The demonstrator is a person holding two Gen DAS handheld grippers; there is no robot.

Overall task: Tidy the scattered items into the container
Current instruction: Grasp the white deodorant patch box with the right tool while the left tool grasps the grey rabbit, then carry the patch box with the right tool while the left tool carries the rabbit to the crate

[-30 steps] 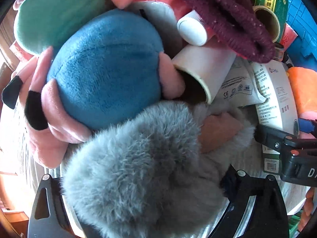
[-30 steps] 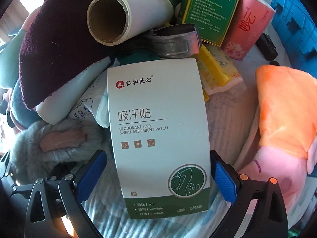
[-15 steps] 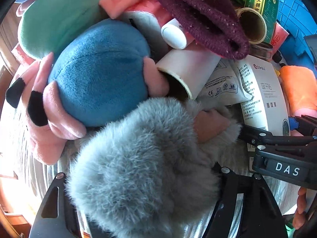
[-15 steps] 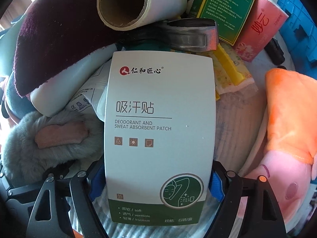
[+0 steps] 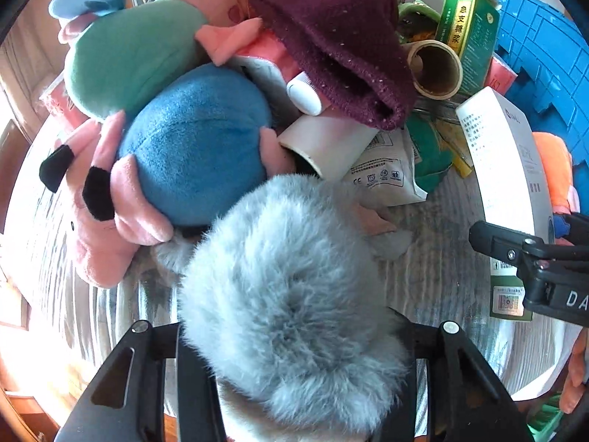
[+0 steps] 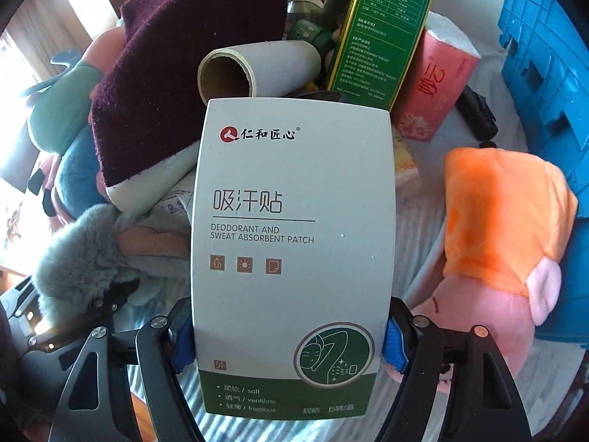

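Observation:
My left gripper (image 5: 294, 361) is shut on a grey furry plush toy (image 5: 291, 294) and holds it above the table. My right gripper (image 6: 291, 346) is shut on a white and green box of sweat absorbent patches (image 6: 291, 243), lifted off the pile; the box also shows at the right of the left wrist view (image 5: 504, 169). The blue crate (image 6: 545, 59) stands at the far right, also in the left wrist view (image 5: 545, 48).
A pile lies ahead: a blue plush (image 5: 195, 143), a green and pink plush (image 5: 129, 59), a maroon knit hat (image 5: 331, 37), paper rolls (image 5: 436, 70), a green medicine box (image 5: 467, 29), a pink tissue pack (image 6: 438, 88), an orange and pink plush (image 6: 504, 221).
My right gripper has closed on the patch box and raised it off the pile. My left gripper has pulled the grey plush back and up, away from the blue plush.

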